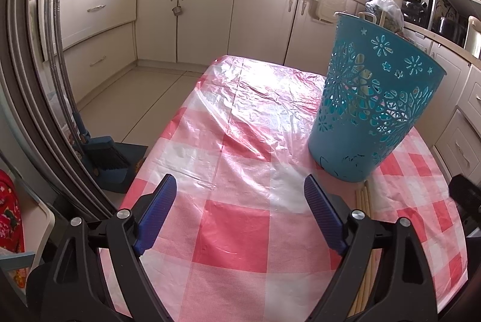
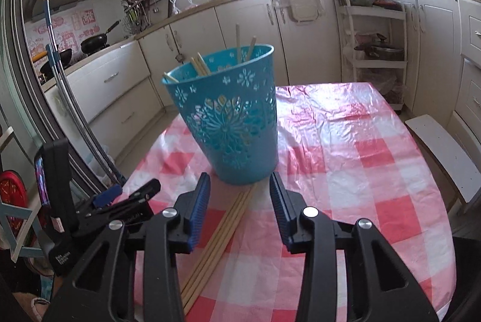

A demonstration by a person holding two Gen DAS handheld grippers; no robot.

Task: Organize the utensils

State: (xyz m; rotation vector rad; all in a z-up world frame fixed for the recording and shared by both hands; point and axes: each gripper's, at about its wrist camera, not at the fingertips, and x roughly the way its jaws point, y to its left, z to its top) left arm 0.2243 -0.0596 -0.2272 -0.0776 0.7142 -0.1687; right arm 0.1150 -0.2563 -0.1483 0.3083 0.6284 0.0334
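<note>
Left gripper (image 1: 239, 195) sits at far left of the scene, jaws spread wide, nothing between the blue pads (image 1: 156, 214), only bare pink-and-white checked tablecloth (image 1: 234, 141) under it. In right wrist view the same left gripper (image 2: 126, 195) shows at lower left edge, beside the table edge, clear of everything. Left of it on the floor, a blue dustpan and brush (image 1: 105, 159) leaning by a dark frame. Next across: bundle of loose chopsticks (image 2: 216, 235) lying flat on the cloth, side by side, far ends just in front of the base of the basket; in left wrist view they (image 1: 365, 202) run down just right of the right pad. Blue cut-out plastic basket (image 2: 228, 117) stands upright on the table, more chopsticks in basket (image 2: 200, 65) leaning on its rim, tips sticking out above. Same basket (image 1: 372, 108) at right of left wrist view. Right gripper (image 2: 239, 195) is partly open, jaws apart about midway, holding nothing; loose chopsticks lie on the cloth below and between the pads (image 2: 198, 211), pads not touching them. Far right: white bench seat (image 2: 445, 153) beside table, white trolley rack (image 2: 375, 51) against the cabinets.
</note>
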